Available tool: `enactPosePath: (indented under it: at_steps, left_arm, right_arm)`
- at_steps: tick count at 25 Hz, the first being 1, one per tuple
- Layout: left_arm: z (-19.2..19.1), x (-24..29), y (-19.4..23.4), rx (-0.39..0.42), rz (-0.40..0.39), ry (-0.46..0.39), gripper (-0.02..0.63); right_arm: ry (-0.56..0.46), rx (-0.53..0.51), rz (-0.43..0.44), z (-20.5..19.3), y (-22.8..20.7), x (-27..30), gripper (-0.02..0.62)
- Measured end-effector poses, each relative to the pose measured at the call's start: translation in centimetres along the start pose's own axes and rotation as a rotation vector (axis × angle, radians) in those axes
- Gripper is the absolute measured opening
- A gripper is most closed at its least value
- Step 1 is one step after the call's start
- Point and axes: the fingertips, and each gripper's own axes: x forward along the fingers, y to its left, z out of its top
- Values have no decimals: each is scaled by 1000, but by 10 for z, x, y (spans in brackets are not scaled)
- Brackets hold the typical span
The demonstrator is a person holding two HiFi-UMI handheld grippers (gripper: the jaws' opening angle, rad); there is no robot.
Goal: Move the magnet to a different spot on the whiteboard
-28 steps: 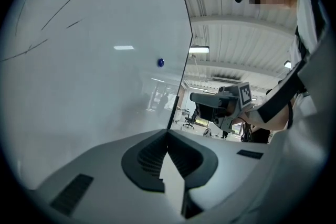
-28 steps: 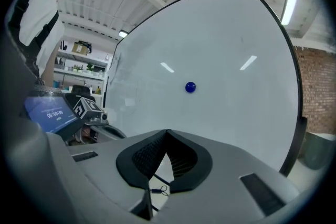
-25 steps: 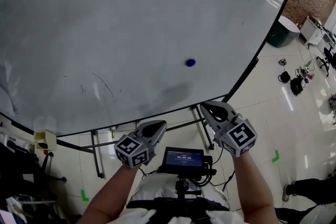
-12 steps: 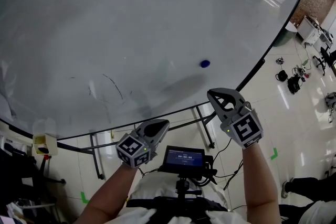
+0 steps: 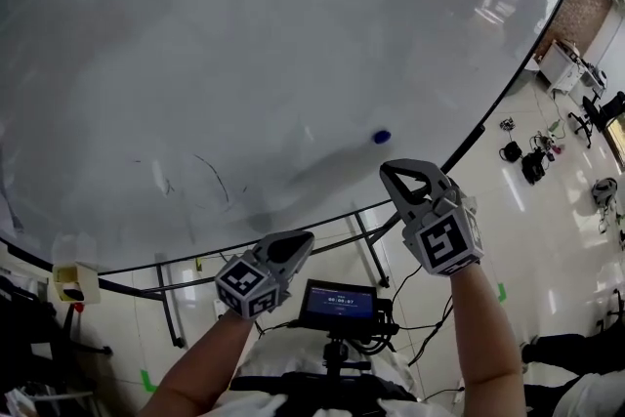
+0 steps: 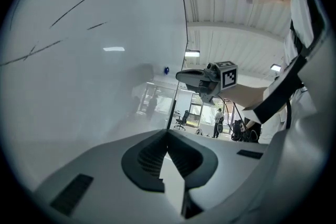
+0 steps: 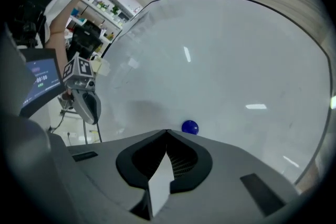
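Just past the tips of the right gripper's (image 5: 386, 169) fingers (image 5: 412, 188), the blue magnet (image 5: 381, 137) is sitting on the whiteboard (image 5: 244, 34), not touching them. Those fingers are pressing together, holding nothing. The left gripper's (image 5: 305, 237) fingers (image 5: 281, 250) are pressing together too, holding nothing, well away from the magnet.

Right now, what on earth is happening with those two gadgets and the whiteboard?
A person faces a large whiteboard with a two-jaw gripper in each hand. The right gripper, shut and empty, points at a small blue magnet stuck on the whiteboard, close but not gripping it. The left gripper sits lower, also shut and empty. The magnet is not yet picked up.
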Motion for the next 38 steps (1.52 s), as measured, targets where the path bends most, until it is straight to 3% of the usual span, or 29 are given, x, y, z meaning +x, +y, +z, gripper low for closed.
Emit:
enactPosePath:
  at_steps: [6, 15, 27, 34, 38]
  left_arm:
    - [-2, 4, 3, 11, -24, 6, 6]
    - [-3, -1, 6, 20, -34, 21, 6]
    - [-3, -6, 8, -2, -30, 8, 6]
    - [-1, -8, 11, 4, -19, 7, 6]
    - [-4, -10, 14, 7, -12, 14, 6]
  right_arm:
    - [122, -295, -27, -4, -9, 10, 48]
    - [191, -518, -153, 5, -26, 17, 121]
    - [217, -552, -184, -3, -27, 30, 192]
    - [226, -587, -207, -2, -27, 36, 190]
    - [221, -624, -246, -1, -29, 36, 156]
